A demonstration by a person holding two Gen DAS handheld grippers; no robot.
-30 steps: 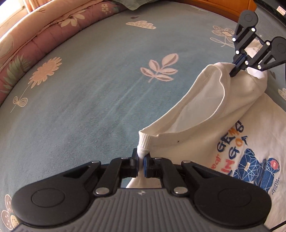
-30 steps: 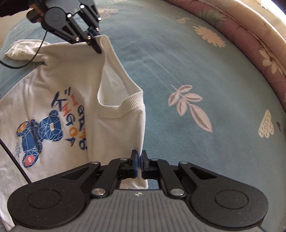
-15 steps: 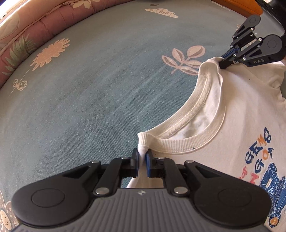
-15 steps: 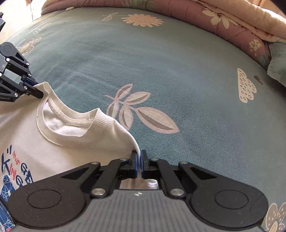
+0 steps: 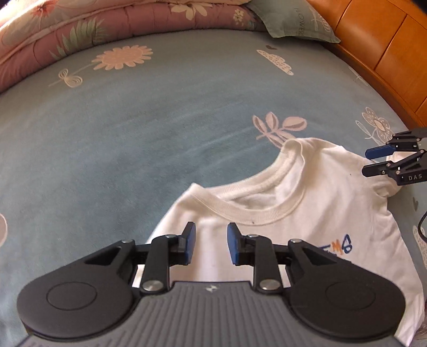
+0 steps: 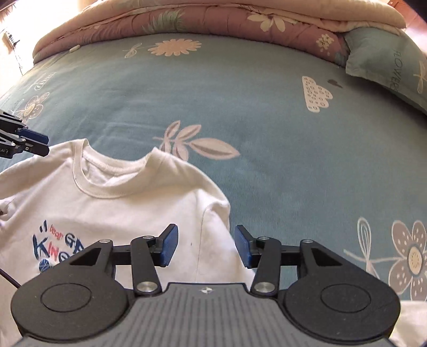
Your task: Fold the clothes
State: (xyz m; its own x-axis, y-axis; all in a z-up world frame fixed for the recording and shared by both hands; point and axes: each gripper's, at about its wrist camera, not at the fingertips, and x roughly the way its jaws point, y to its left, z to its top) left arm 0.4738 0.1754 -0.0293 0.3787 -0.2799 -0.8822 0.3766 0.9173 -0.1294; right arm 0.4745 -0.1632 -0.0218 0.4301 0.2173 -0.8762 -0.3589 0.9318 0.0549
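A white T-shirt with a blue print lies front up on the blue flowered bedsheet, its collar toward the far side. My left gripper hovers over the shirt's left shoulder, its jaws opening, no cloth pinched between the blue pads. My right gripper stands over the shirt at the other shoulder seam, jaws also opening and free of cloth. Each gripper shows in the other's view: the right gripper at the right edge and the left gripper at the left edge, both parted.
A rolled pink floral quilt runs along the far side of the bed. A green pillow lies at the far right, in front of a wooden headboard. A black cable crosses the shirt's left part.
Both grippers were shut on the shirt's shoulders, holding it up. They have let go and parted, and the shirt now lies flat on the bed.
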